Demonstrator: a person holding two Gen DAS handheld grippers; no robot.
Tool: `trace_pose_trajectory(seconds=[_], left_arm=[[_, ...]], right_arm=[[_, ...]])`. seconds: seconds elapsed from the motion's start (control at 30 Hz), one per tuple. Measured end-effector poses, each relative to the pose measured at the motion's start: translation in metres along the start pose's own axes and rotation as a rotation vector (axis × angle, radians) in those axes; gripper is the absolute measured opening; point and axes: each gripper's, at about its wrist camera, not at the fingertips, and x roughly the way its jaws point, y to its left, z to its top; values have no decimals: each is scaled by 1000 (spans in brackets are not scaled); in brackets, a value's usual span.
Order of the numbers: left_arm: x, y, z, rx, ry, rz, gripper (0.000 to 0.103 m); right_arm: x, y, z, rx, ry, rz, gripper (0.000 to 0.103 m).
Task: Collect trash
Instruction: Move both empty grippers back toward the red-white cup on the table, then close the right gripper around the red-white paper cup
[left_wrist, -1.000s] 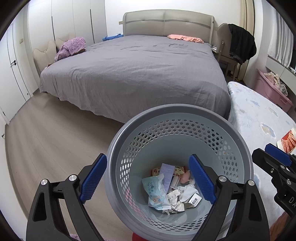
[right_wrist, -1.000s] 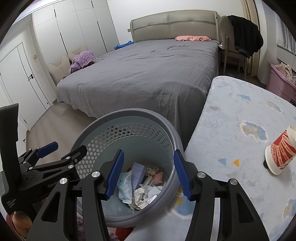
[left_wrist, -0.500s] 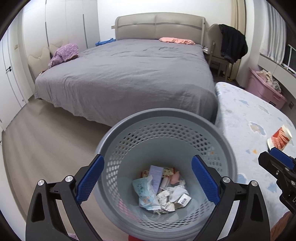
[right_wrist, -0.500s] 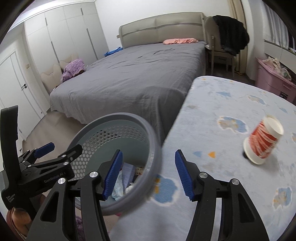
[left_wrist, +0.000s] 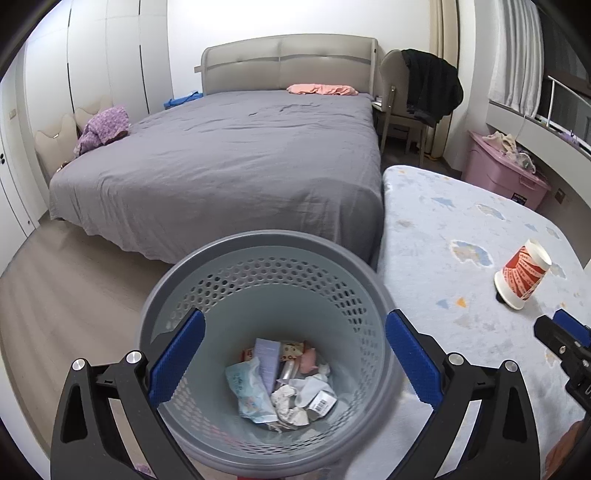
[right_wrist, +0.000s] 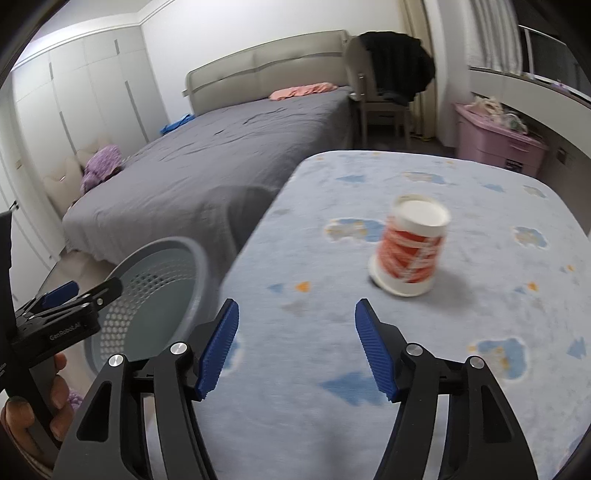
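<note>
A grey perforated trash bin (left_wrist: 266, 258) stands by the table's left edge, with wrappers and crumpled paper (left_wrist: 284, 384) at its bottom. My left gripper (left_wrist: 291, 365) is open above the bin's mouth, empty. A red and white paper cup (right_wrist: 410, 247) stands upside down and tilted on the table's pale blue cloth (right_wrist: 332, 369); it also shows in the left wrist view (left_wrist: 522, 273). My right gripper (right_wrist: 297, 347) is open and empty over the table, short of the cup and left of it. The bin (right_wrist: 159, 291) lies to its left.
A large bed with a grey cover (left_wrist: 229, 155) fills the room behind the bin. A chair with a black garment (left_wrist: 428, 88) stands by the bed's head. A pink storage box (left_wrist: 502, 173) stands at the right wall. White wardrobes (right_wrist: 92, 92) line the left wall.
My right gripper has swung right, from over the bin to over the table, and the cup is now nearer. My left gripper has stayed above the bin.
</note>
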Motion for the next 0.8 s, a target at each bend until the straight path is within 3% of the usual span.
trace_pose_trajectory(seconds=[0.37,0.8], left_arm=[[-3,-36,1,46,-7,-26,96],[9,-60,1,89,25,-35,96]], right_arm=[[-2,-57,11,25,-36,-87,66],[52,-85,38,53,-5,-104,67]])
